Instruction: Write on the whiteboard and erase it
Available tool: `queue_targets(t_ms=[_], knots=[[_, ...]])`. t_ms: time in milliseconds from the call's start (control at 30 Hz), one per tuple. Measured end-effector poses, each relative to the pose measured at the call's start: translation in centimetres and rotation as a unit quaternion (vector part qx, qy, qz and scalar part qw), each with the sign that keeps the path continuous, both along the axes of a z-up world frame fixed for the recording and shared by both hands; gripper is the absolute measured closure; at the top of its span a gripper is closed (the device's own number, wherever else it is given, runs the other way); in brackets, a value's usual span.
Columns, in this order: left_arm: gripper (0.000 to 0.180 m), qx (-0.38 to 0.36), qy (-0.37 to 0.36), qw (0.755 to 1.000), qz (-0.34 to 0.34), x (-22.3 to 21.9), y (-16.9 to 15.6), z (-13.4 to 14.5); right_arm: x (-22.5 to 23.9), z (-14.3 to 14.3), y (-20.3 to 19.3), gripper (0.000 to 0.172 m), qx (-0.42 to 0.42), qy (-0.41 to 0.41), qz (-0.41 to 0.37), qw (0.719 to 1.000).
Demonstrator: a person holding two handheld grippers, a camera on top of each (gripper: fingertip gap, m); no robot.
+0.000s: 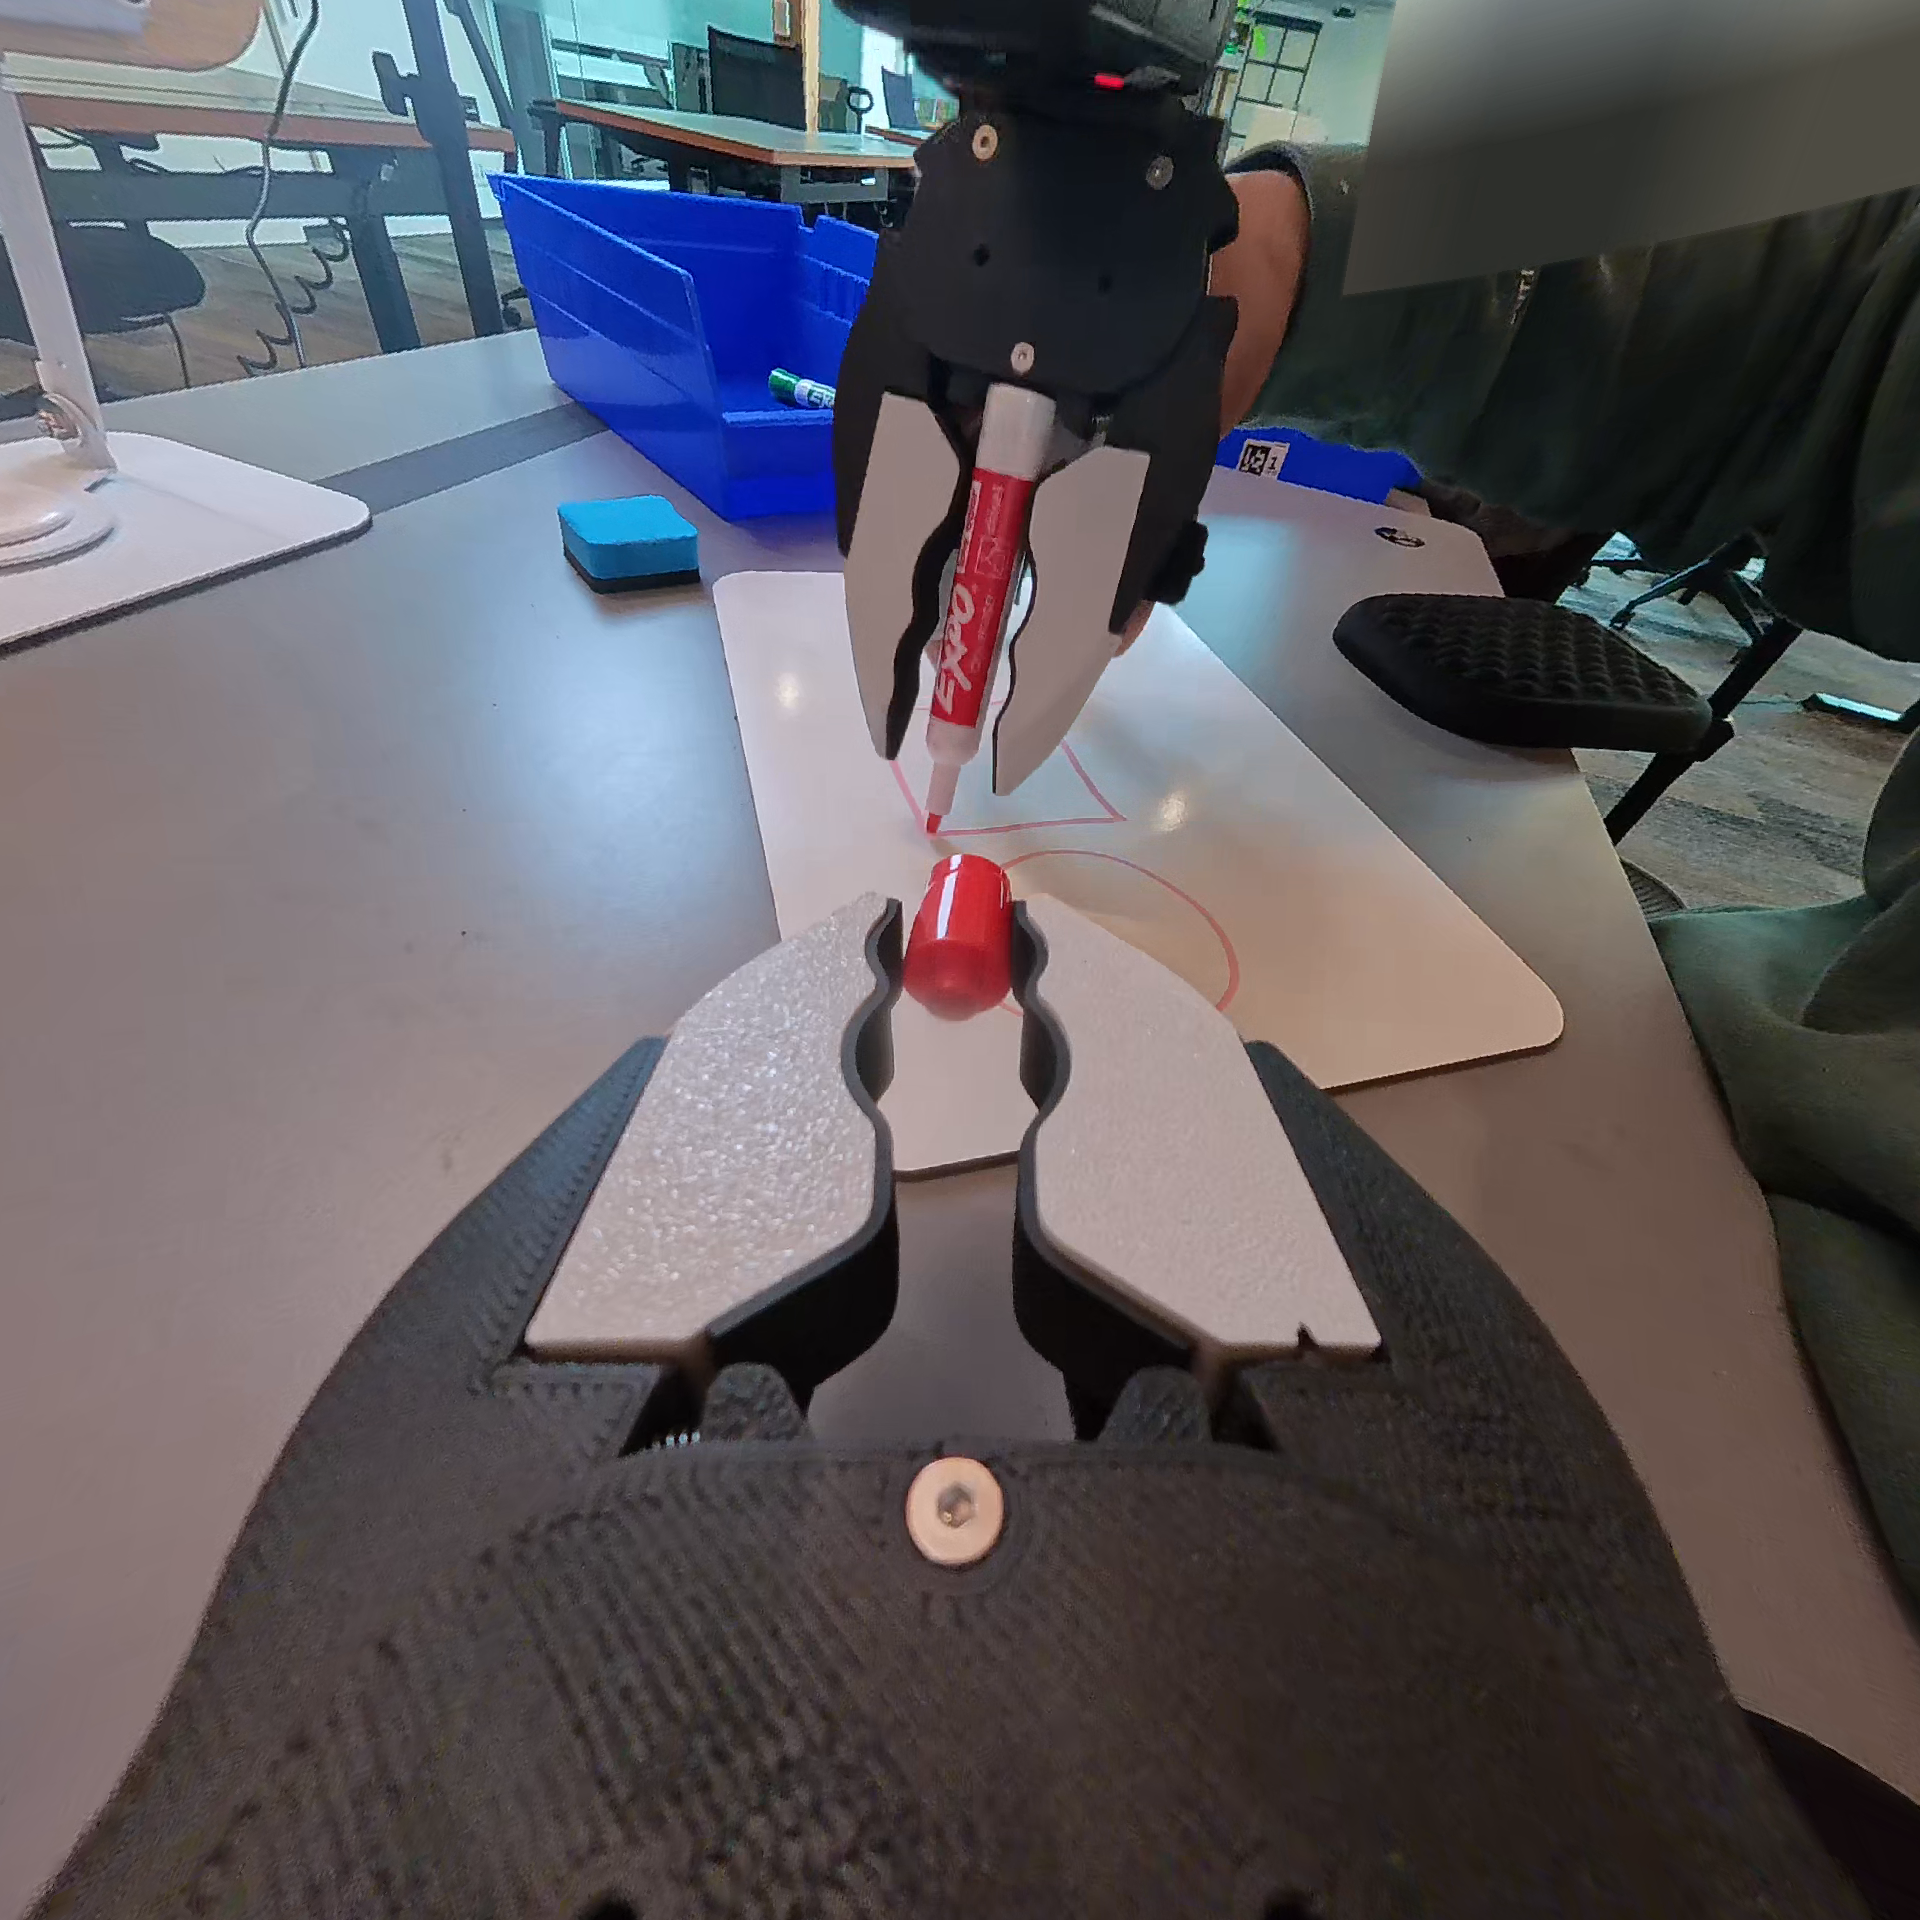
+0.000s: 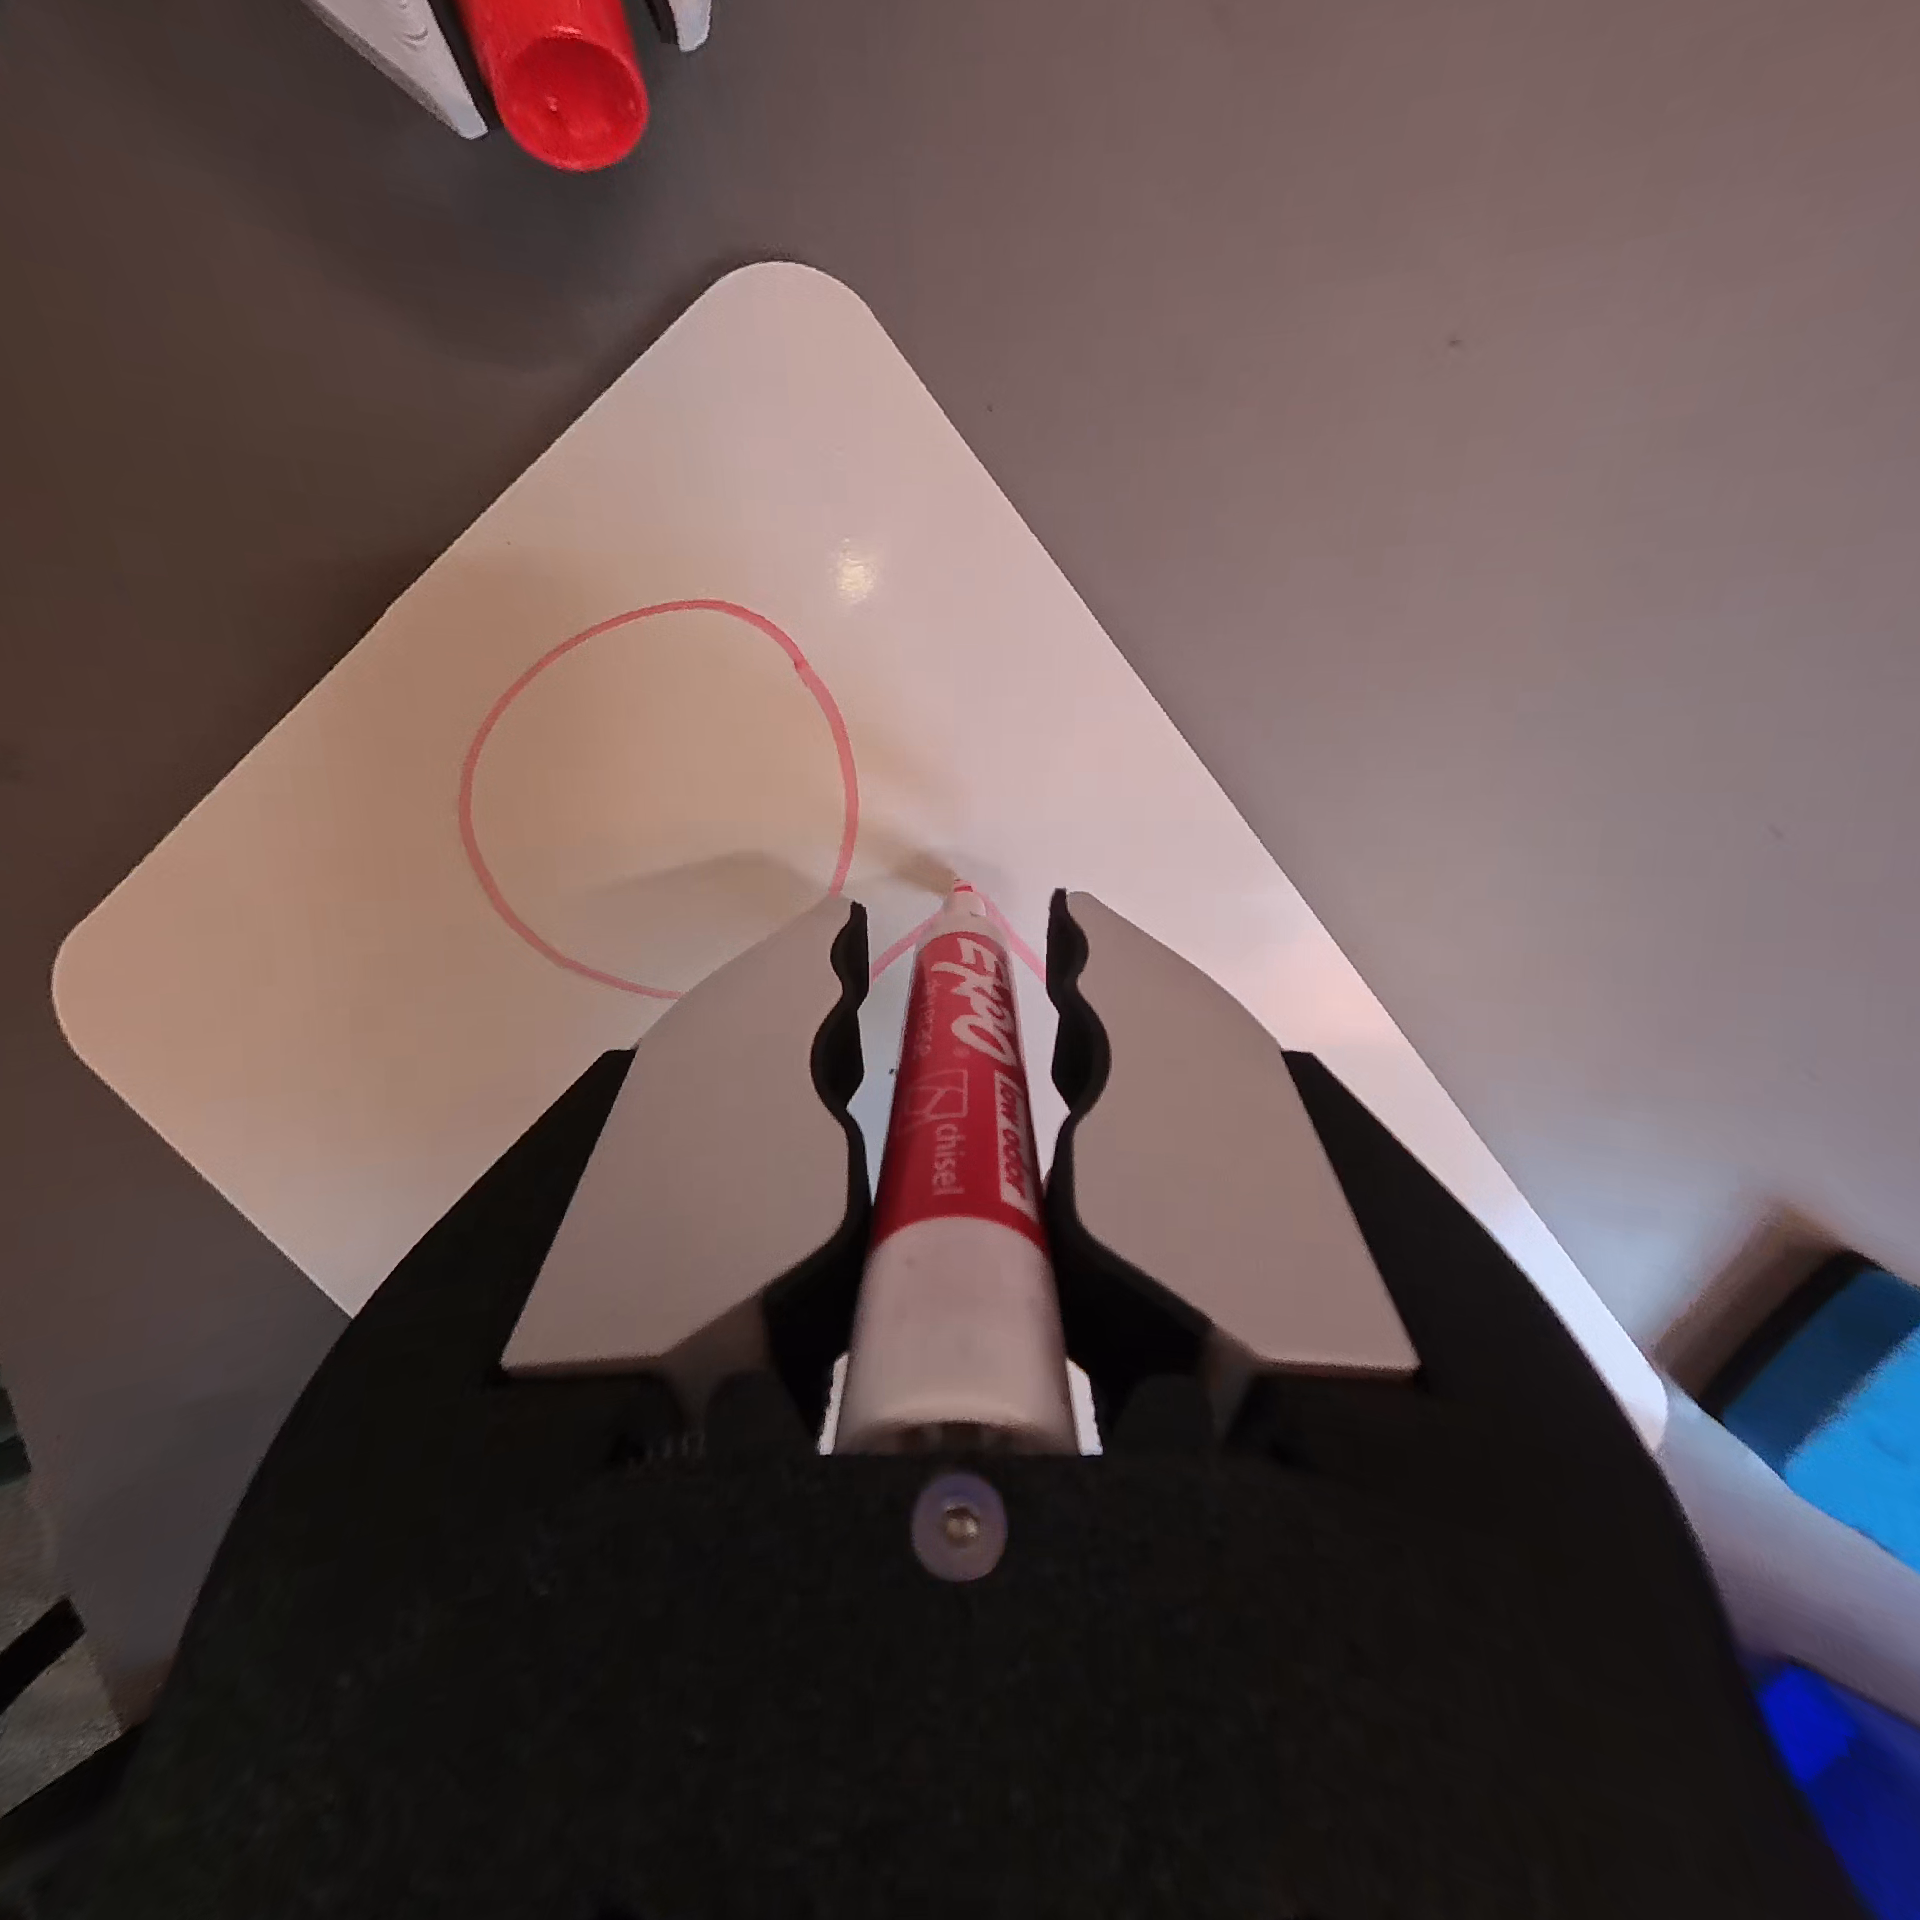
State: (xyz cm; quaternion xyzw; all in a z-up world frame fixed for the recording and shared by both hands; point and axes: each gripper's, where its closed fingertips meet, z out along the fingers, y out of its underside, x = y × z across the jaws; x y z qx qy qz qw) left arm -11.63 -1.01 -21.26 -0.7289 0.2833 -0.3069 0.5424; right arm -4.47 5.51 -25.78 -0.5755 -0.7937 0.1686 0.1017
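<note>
Two drawn shapes (image 2: 657, 800), whiteboard (image 2: 260, 997) corner bare

Grey table (image 1: 312, 935), pretty plain. Sitting right on it: whiteboard (image 1: 1299, 883), blue eraser (image 1: 629, 540) just beside its far corner, blue bin (image 1: 665, 312) behind, white stand base (image 1: 177, 540) off left.

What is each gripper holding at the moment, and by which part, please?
The right gripper holds the red marker by its barrel; the left gripper pinches the red cap by its sides.
</note>
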Motion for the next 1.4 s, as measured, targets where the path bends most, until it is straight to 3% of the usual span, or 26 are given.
queue_targets(t_ms=[167,333,967,1400], knots=[[0.161,-0.001,0.001,1.000,-0.002,0.1,0.0,-0.1,2.5,2.2,4.7,0.137,0.004,0.031,-0.077,0.997],[0.161,-0.002,0.002,1.000,-0.001,0.1,0.1,-0.1,5.9,0.8,7.7,0.137,0.000,0.007,-0.123,0.992],[0.161,-0.005,-0.002,1.000,0.002,-0.1,0.1,-0.1,7.1,-0.3,6.4,0.137,-0.021,0.005,-0.116,0.993],[0.161,-0.006,-0.002,1.000,0.002,-0.1,0.1,-0.1,9.1,-0.2,9.8,0.137,0.003,0.013,-0.167,0.986]])
